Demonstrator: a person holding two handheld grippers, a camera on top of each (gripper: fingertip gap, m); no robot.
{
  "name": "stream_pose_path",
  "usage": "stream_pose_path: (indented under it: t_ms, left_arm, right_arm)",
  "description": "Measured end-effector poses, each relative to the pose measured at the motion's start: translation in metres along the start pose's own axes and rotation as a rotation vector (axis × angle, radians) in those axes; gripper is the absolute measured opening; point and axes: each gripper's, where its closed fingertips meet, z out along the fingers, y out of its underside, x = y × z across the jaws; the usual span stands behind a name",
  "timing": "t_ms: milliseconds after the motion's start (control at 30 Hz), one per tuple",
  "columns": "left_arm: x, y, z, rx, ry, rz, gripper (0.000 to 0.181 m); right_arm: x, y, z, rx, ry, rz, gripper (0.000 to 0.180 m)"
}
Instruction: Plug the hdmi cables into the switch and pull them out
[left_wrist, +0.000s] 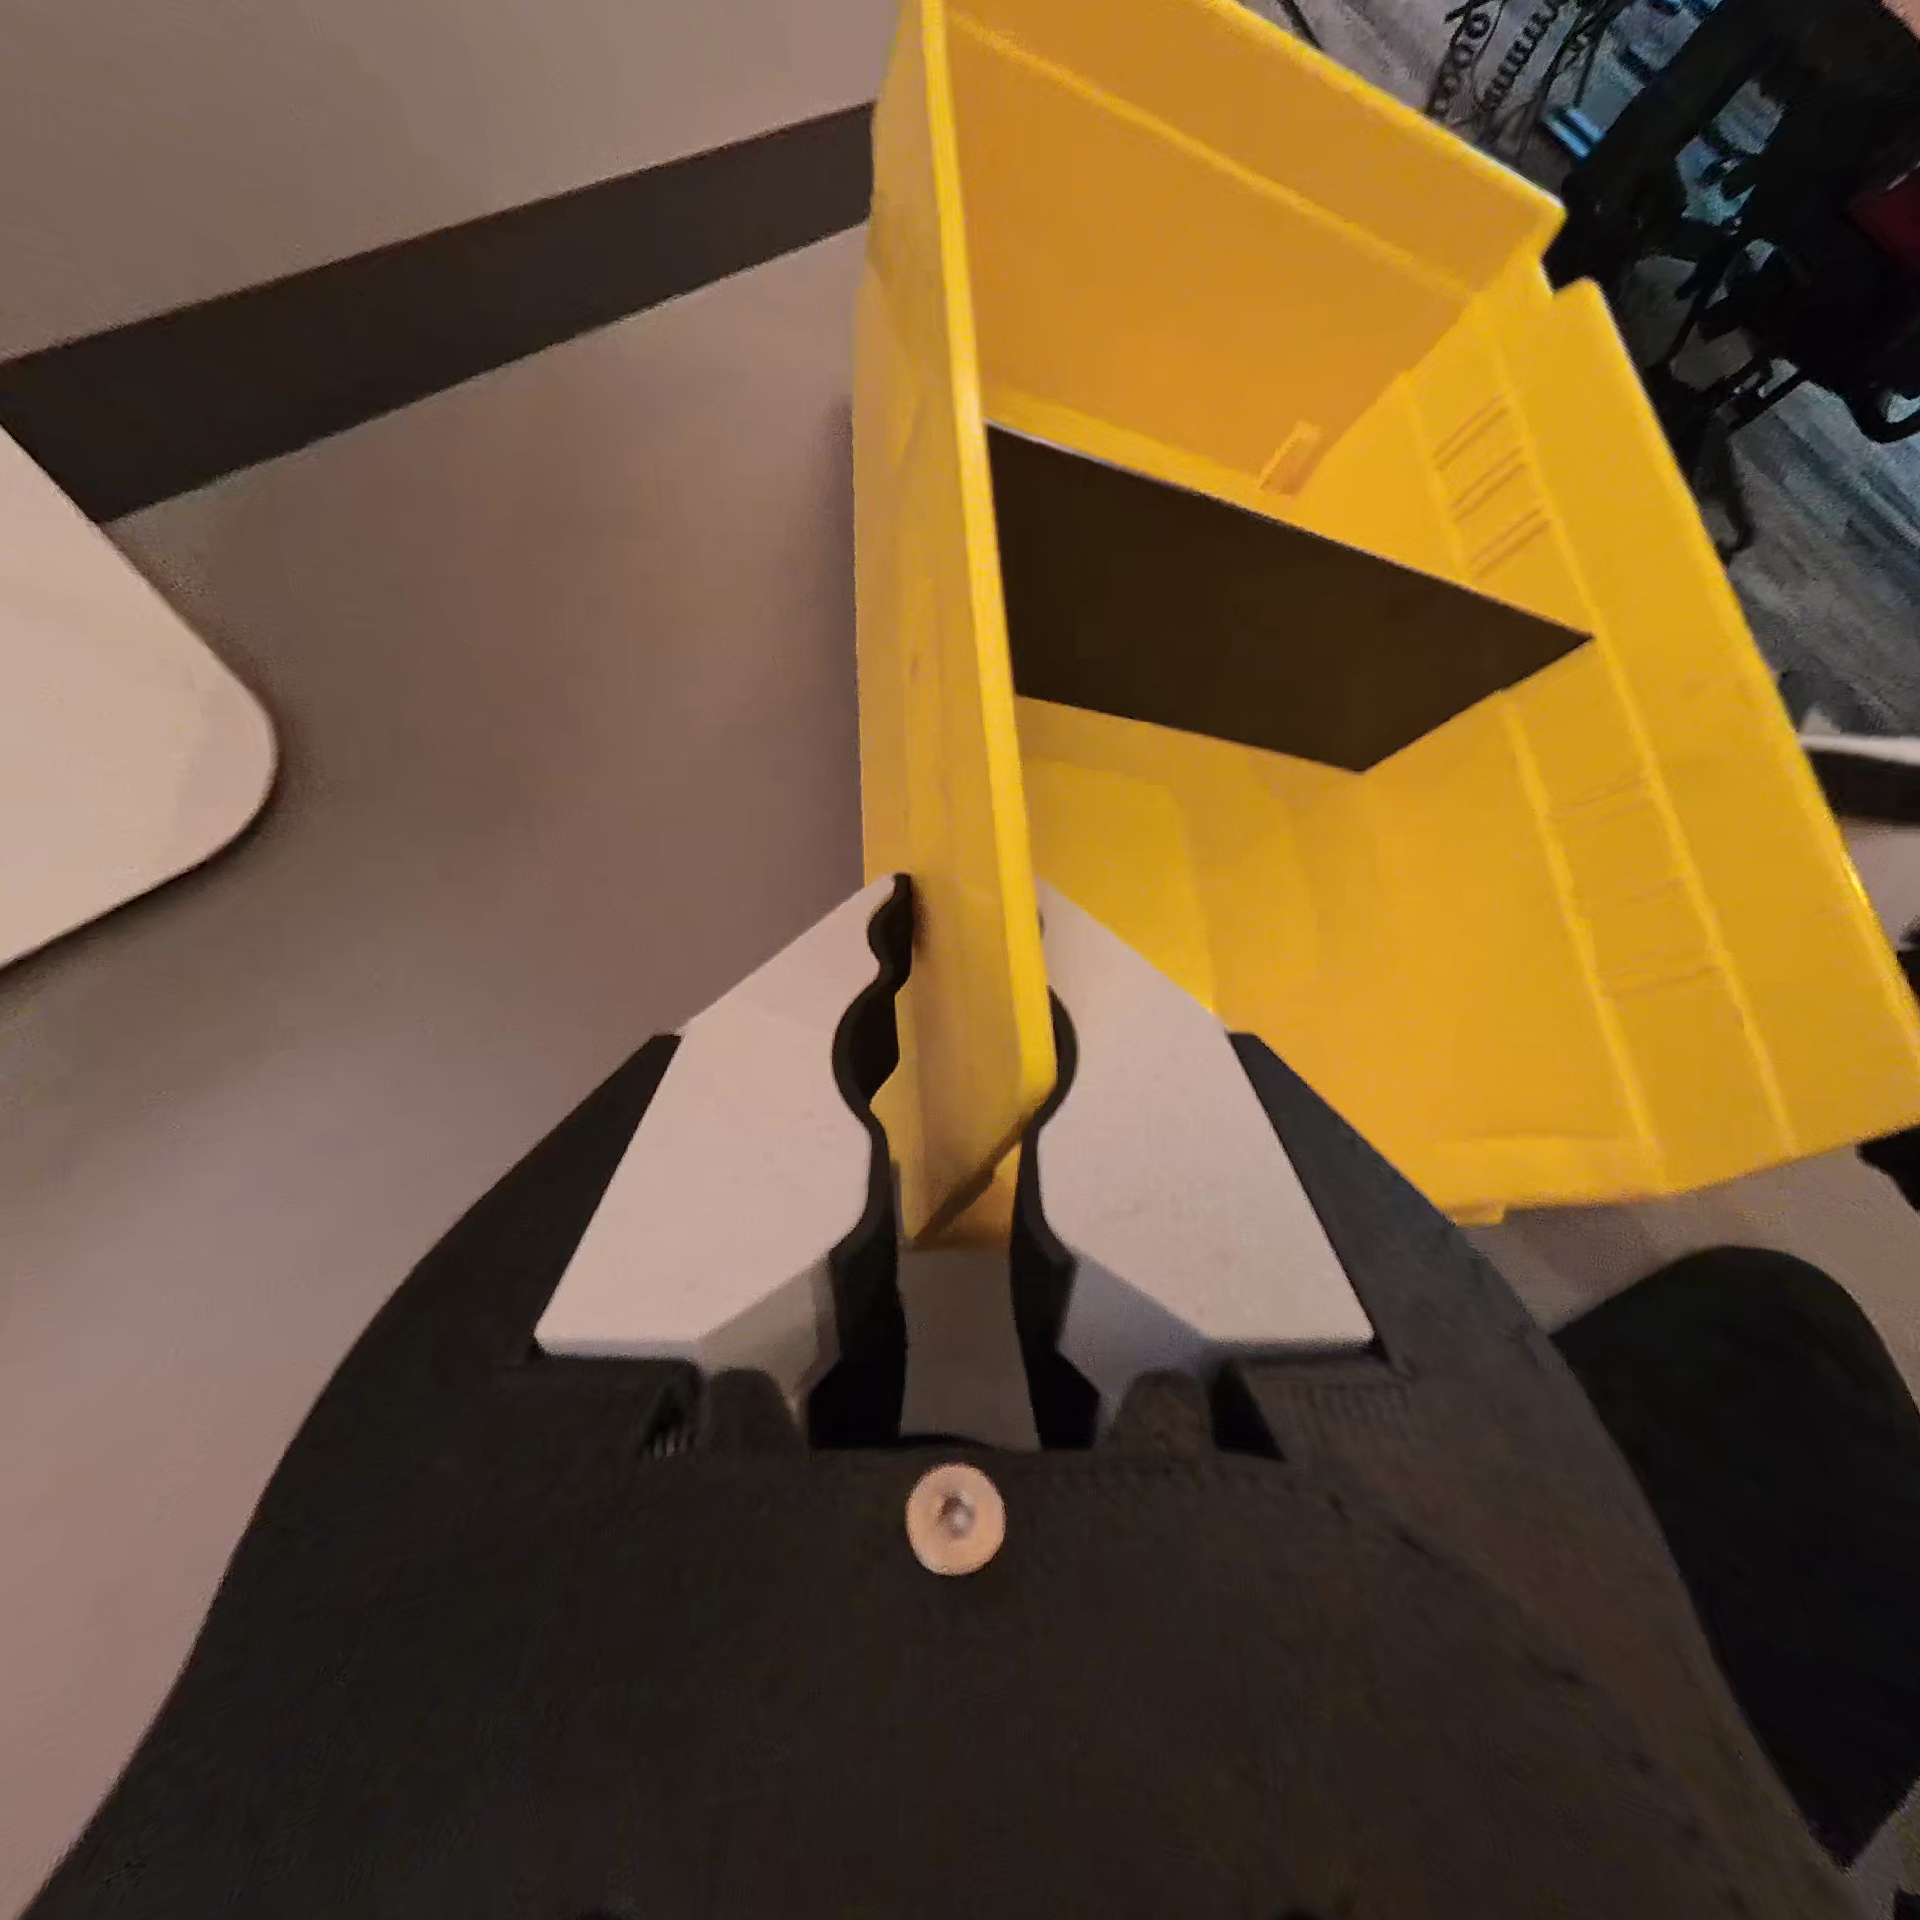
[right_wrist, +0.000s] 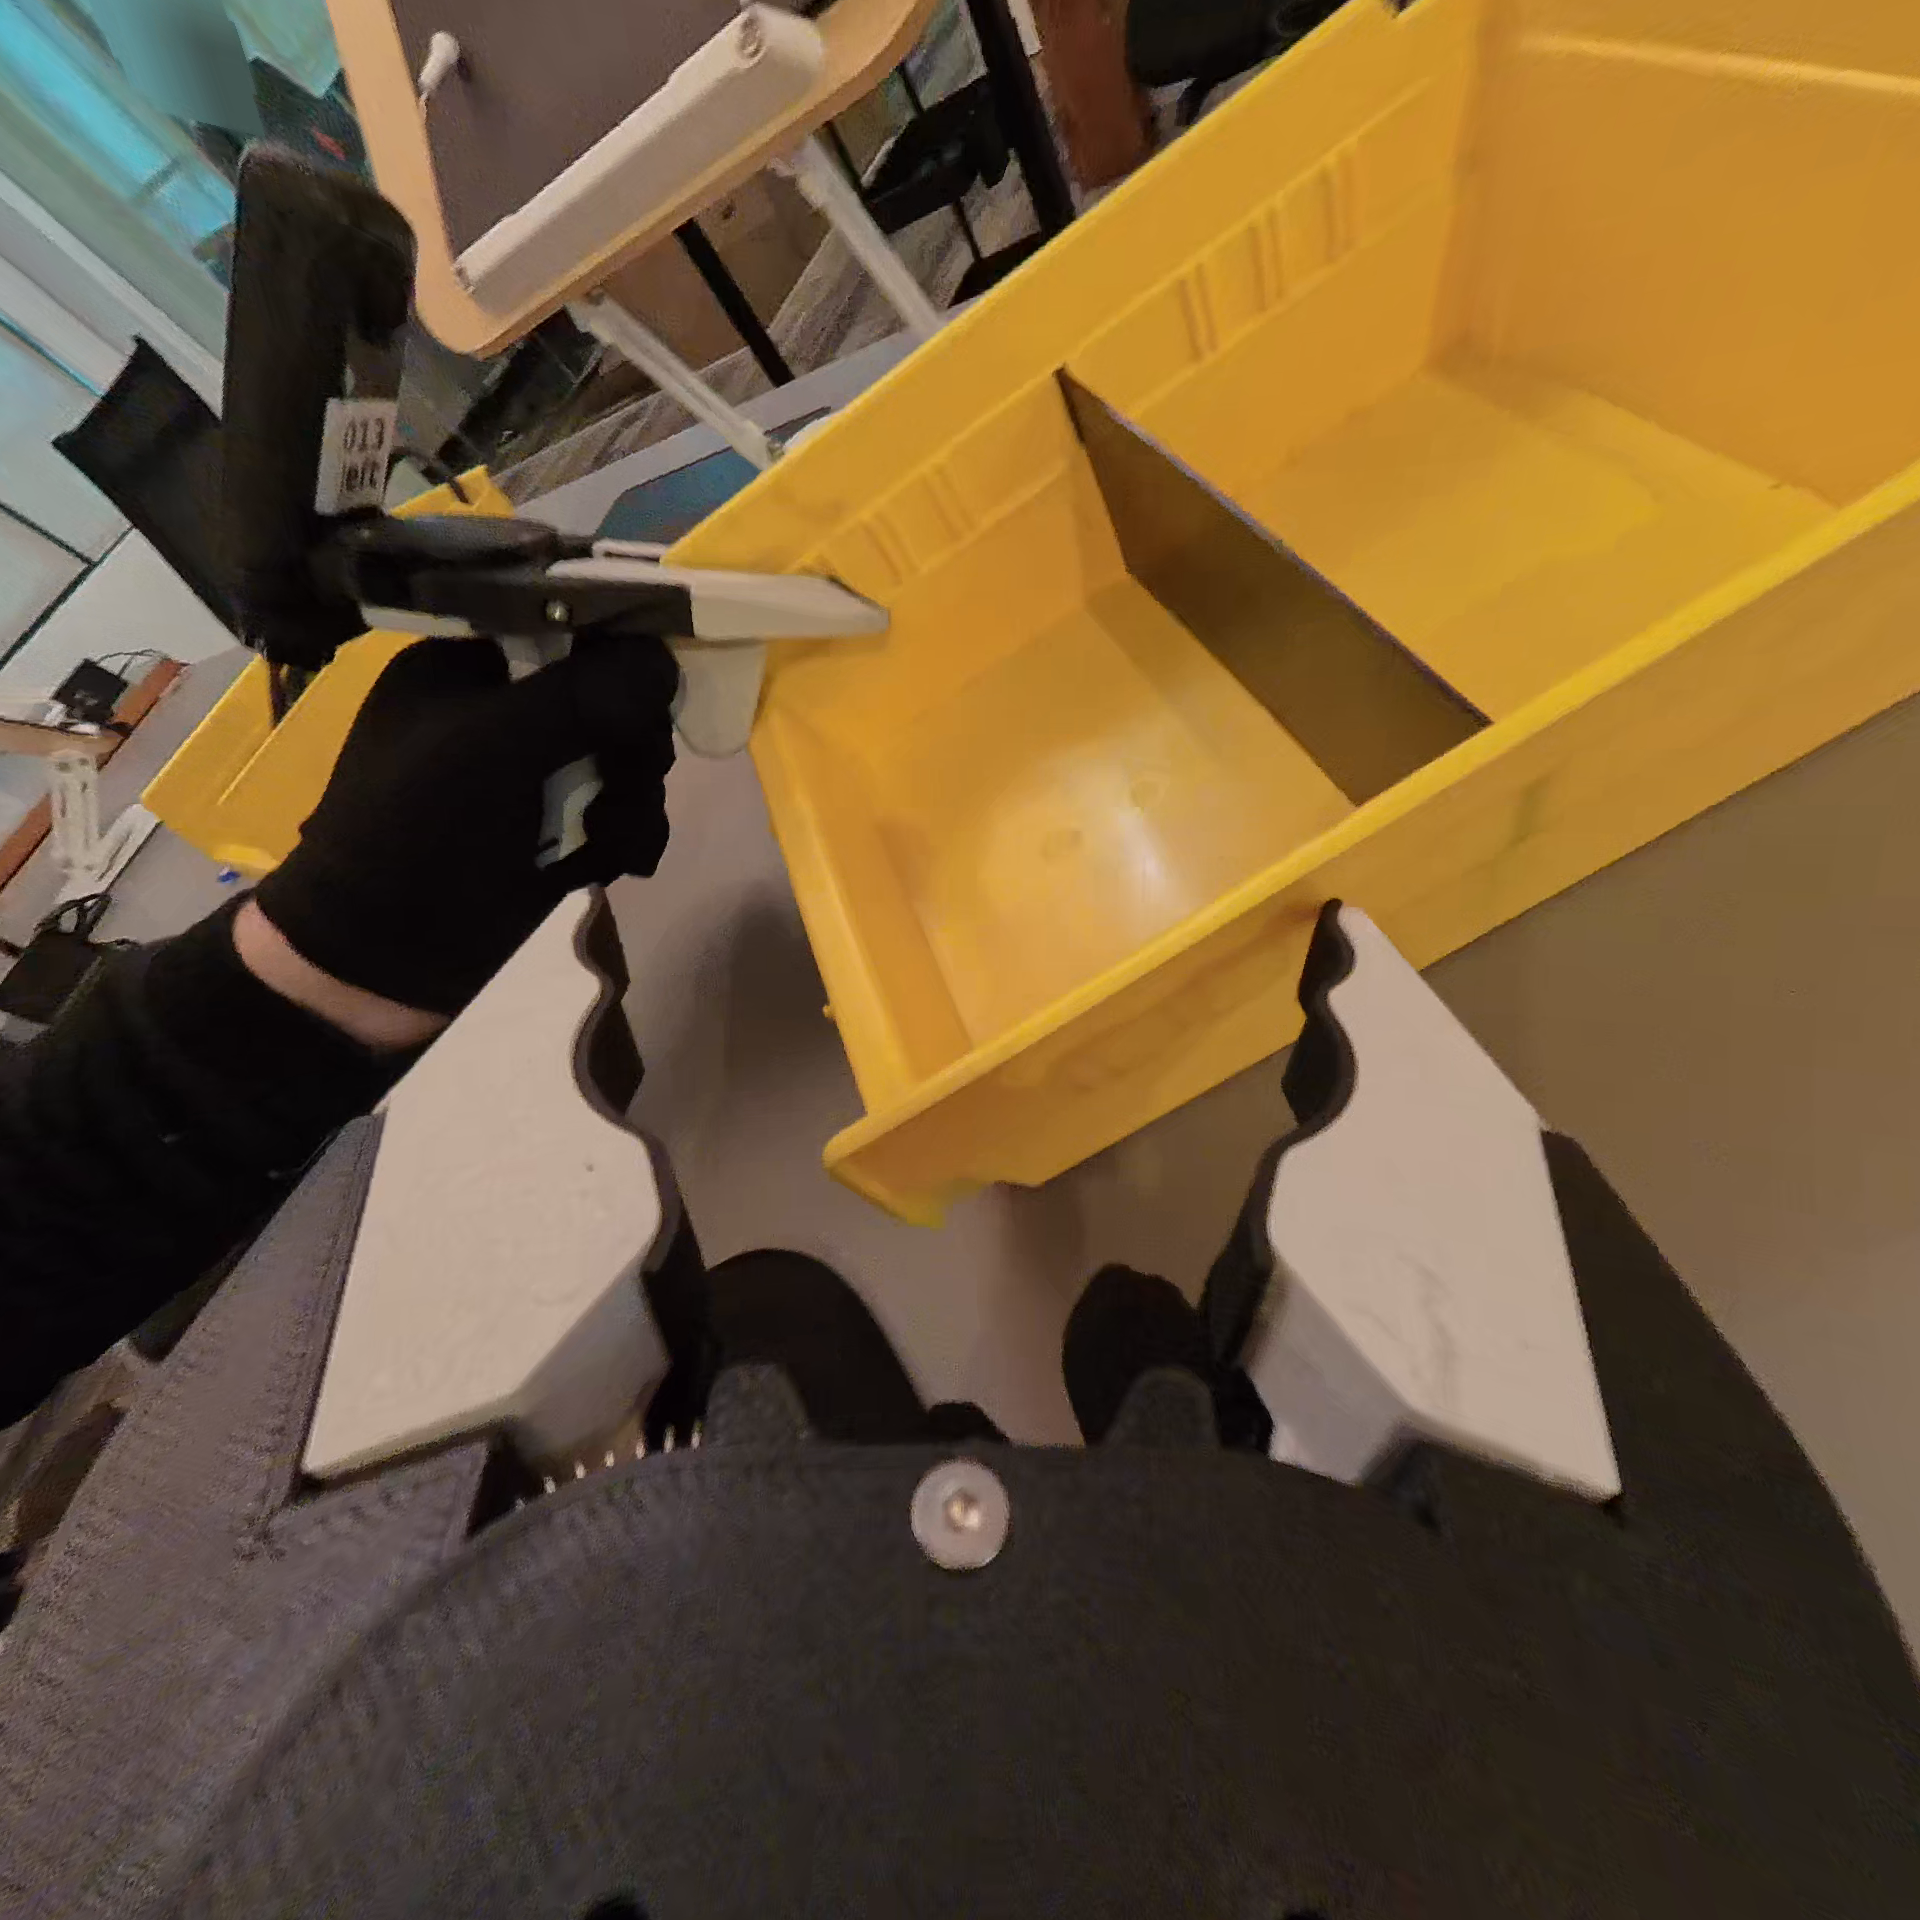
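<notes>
No HDMI cable or switch shows in either view. A yellow plastic bin (left_wrist: 1195, 312) with a black divider (left_wrist: 1247, 613) lies on the grey table; its visible compartments are empty. My left gripper (left_wrist: 971, 935) is shut on the bin's side wall near its corner. In the right wrist view the same bin (right_wrist: 1558, 769) and divider (right_wrist: 1278, 613) fill the upper right, and the left gripper (right_wrist: 831, 613), held by a black-gloved hand (right_wrist: 468, 800), clamps the far wall. My right gripper (right_wrist: 966, 925) is open and empty, with the bin's near corner between its fingers.
A second yellow bin (right_wrist: 239, 769) sits behind the gloved hand. A white rounded board (left_wrist: 104, 707) lies at the left of the table. A dark stripe (left_wrist: 416, 312) crosses the tabletop. A black chair (left_wrist: 1766, 208) and a wooden desk (right_wrist: 623, 156) stand beyond the table. Some 15 cm of space lies between my two pairs of fingers.
</notes>
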Motion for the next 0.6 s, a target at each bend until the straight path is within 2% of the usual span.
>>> stream_pose_path:
  t_ms: [300, 600]
  left_arm:
    - [0.057, 0.008, 0.036, -0.064, 0.143, -0.016, 0.046]
    - [0.113, -0.012, 0.073, -0.061, 0.225, -0.055, 0.089]
  right_arm:
    - [0.083, -0.034, 0.003, -0.066, 0.188, -0.107, 0.134]
    - [0.164, -0.071, 0.001, -0.129, 0.304, -0.162, 0.11]
